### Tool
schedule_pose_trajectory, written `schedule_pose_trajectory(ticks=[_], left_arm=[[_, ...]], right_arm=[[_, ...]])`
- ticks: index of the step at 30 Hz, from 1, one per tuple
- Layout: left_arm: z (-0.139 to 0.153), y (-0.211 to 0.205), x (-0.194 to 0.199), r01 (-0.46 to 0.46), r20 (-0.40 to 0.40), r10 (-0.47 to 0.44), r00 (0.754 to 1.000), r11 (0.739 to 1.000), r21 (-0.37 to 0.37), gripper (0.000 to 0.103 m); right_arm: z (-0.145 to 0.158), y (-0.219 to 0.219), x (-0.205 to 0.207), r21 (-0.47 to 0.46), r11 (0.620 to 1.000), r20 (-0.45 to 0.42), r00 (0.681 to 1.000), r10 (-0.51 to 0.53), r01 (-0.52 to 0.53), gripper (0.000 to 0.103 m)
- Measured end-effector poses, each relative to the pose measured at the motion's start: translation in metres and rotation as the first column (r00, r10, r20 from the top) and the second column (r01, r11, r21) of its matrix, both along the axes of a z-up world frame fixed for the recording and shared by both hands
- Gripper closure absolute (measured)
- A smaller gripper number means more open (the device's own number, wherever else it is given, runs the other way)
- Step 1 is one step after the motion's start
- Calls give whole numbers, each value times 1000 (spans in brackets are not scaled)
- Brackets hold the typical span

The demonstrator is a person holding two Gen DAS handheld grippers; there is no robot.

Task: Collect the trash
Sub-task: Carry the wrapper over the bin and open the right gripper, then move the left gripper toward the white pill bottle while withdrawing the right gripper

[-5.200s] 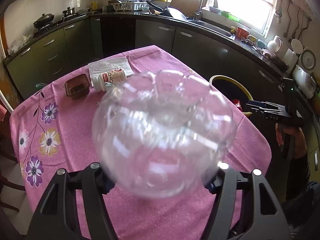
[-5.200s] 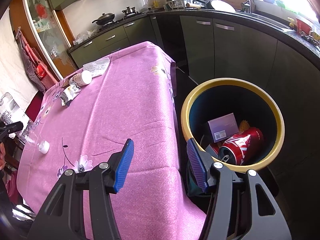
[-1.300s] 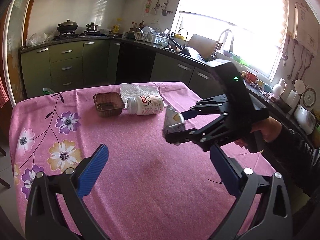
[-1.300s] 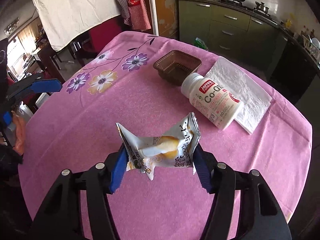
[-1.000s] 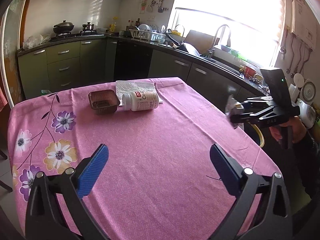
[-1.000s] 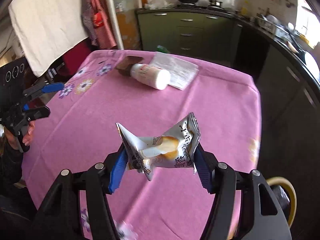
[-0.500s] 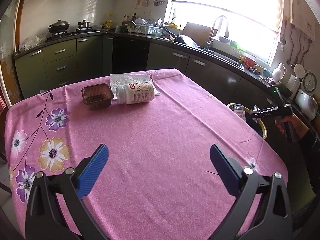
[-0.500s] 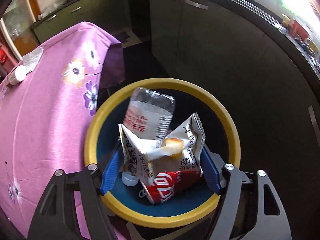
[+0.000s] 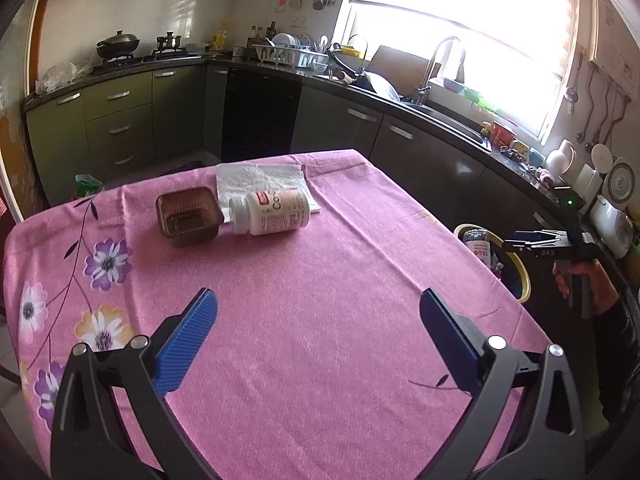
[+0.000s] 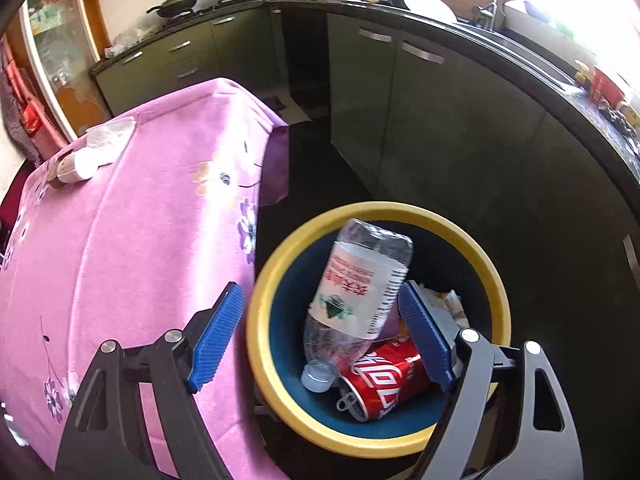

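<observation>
My right gripper [image 10: 320, 332] hangs over the bin [image 10: 280, 400], jaws opening, nothing between them; my left gripper [image 9: 318, 322] is wide, empty.

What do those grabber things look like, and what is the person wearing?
Each hand-held gripper is black plastic with two ribbed blue finger pads and silver bolts. The right hand-held gripper has a pistol handle and a small green light. The sleeve is dark.

Pink tbl [image 9: 320, 320] w/ brown tray [image 9: 188, 222], pill bottle [image 9: 270, 211], paper towel [image 9: 256, 174].
</observation>
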State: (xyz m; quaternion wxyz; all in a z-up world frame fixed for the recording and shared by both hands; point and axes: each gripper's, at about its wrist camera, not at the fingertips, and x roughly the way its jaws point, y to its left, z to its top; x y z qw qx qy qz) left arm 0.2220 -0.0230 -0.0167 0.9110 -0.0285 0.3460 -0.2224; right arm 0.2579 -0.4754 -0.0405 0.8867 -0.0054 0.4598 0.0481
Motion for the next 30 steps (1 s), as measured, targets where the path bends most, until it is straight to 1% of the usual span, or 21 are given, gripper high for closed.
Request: schedule_pose_trajectory(ticks=[2,6,9,13,15,18,22,30], left_arm=[[3,-8,19,22,-13,-22,1000,1000,-8,7],[-1,-25,65,52,-91,-56,994,998,-42,7],[-8,-29,97,-27,-116,24,993,999,-24,7],[-20,-31,126,-131,-133,131,982,991,10,7],[-26,-34,135,-174,-142,176,974,984,30,7],[-29,-37,143,-228,-135,235,963,971,67,7],[-32,-44,150,-258,-147,271,951,960,106,7],[-38,-53,156,-326,-143,354,924,926,188,7]], right_arm=[[4,12,0,5,1000,8,1000,29,-29,24],[7,27,-3,6,997,16,997,73,-73,23],[5,36,-3,13,995,14,995,94,-94,23],[-1,41,-4,24,993,6,993,115,-115,23],[-5,42,-2,32,992,1,993,122,-122,23],[-10,43,1,42,991,-1,991,130,-130,23],[-14,45,3,58,988,-2,990,141,-141,23],[-20,49,4,74,984,-7,986,165,-164,23]])
